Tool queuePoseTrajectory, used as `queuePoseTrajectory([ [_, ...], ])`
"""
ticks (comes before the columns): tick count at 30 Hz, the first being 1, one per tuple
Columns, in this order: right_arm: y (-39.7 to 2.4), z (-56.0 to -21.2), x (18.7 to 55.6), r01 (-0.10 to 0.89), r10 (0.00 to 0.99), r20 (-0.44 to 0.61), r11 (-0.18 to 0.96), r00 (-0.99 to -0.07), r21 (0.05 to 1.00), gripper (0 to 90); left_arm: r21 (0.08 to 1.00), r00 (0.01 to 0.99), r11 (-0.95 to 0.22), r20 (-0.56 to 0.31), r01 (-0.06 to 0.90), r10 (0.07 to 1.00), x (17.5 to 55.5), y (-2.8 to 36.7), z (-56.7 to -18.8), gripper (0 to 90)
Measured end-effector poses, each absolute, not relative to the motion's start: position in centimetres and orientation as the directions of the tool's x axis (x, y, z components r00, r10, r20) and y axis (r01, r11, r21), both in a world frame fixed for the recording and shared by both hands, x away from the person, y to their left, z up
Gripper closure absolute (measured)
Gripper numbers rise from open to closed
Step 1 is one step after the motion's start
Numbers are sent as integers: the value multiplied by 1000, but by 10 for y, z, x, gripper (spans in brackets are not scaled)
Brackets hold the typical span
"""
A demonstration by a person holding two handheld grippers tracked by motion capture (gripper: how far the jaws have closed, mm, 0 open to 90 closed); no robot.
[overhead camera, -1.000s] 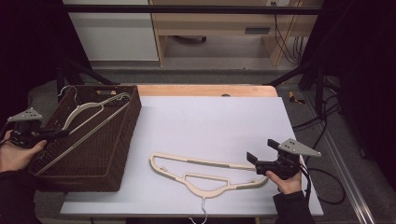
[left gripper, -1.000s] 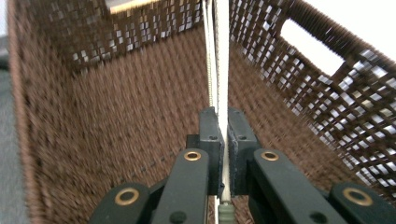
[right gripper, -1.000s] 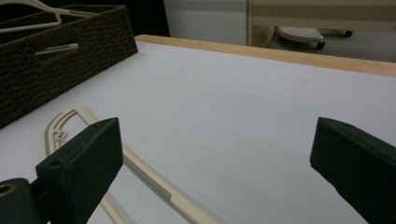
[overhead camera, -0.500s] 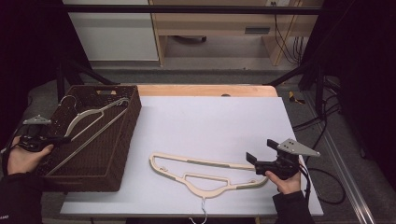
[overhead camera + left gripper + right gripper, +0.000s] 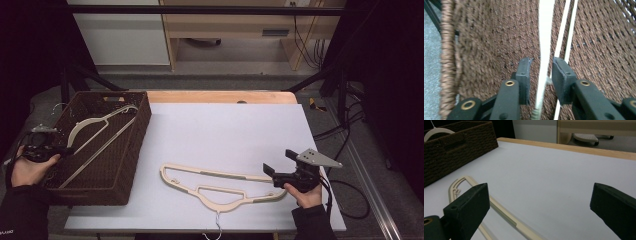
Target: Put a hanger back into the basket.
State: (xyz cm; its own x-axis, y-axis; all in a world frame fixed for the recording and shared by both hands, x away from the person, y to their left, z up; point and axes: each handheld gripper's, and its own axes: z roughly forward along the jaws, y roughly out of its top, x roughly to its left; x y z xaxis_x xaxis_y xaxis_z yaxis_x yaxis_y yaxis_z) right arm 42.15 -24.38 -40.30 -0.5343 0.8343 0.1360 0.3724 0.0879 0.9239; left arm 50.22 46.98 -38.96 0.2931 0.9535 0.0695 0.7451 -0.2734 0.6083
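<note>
High view and the two gripper views of a table at which hangers are being gathered into a basket. The left gripper (image 5: 50, 148) sits over the left rim of the dark brown woven rectangular basket (image 5: 131, 150), which stands at the left end of the white table top (image 5: 225, 125). Its jaws have just been opening: in the left gripper view the cream plastic hanger inside the basket (image 5: 545, 37) passes between the two pads with a gap on either side, so it is released rather than pinched, and it rests against the basket's woven wall and floor, its arm running from near left to far right across the basket in the high view. The right gripper (image 5: 272, 172) is held at the near right of the table with its jaws spread wide and nothing between them. The second cream plastic hanger lying flat on the table (image 5: 220, 186) extends leftward from that gripper; its long axis runs left to right along the near edge, its thin wire hook (image 5: 217, 220) points toward the person, and its right end lies just beside the right gripper's tips. The right hand (image 5: 305, 195) is therefore much the nearer to it, and the likely grasp would be across the hanger's right arm, with the basket well apart to the left.
</note>
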Motion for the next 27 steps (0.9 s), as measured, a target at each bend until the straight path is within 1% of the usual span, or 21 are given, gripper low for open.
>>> queuePoseTrajectory([
  [5, -244, -403, 421, 372, 832, 135, 91, -538, 924, 30, 608, 280, -276, 90, 745, 956, 501, 468, -389, 624],
  [6, -243, -403, 421, 371, 833, 134, 90, -537, 924, 30, 608, 273, -273, 96, 745, 957, 501, 468, -388, 591],
  [7, -243, -403, 421, 371, 833, 134, 90, -537, 924, 30, 612, 267, -269, 98, 743, 959, 501, 468, -388, 591],
  [10, -243, -403, 421, 371, 832, 134, 91, -538, 924, 30, 628, 261, -262, 96, 732, 961, 499, 468, -384, 550],
  [12, -243, -403, 421, 371, 832, 134, 91, -538, 924, 30, 639, 256, -259, 99, 724, 961, 497, 467, -382, 547],
  [14, -243, -403, 421, 369, 832, 135, 89, -538, 925, 30, 660, 266, -257, 88, 706, 960, 494, 465, -378, 526],
  [17, -243, -403, 421, 370, 831, 135, 91, -540, 925, 31, 697, 275, -259, 91, 669, 957, 488, 460, -371, 481],
  [20, -243, -402, 421, 369, 830, 135, 90, -541, 925, 32, 761, 278, -235, 76, 605, 958, 479, 453, -361, 422],
  [24, -243, -402, 420, 367, 830, 136, 88, -541, 926, 34, 823, 324, -240, 72, 515, 943, 464, 437, -346, 318],
  [27, -242, -401, 419, 362, 826, 132, 92, -548, 928, 35, 857, 379, -246, 65, 452, 923, 453, 422, -334, 248],
])
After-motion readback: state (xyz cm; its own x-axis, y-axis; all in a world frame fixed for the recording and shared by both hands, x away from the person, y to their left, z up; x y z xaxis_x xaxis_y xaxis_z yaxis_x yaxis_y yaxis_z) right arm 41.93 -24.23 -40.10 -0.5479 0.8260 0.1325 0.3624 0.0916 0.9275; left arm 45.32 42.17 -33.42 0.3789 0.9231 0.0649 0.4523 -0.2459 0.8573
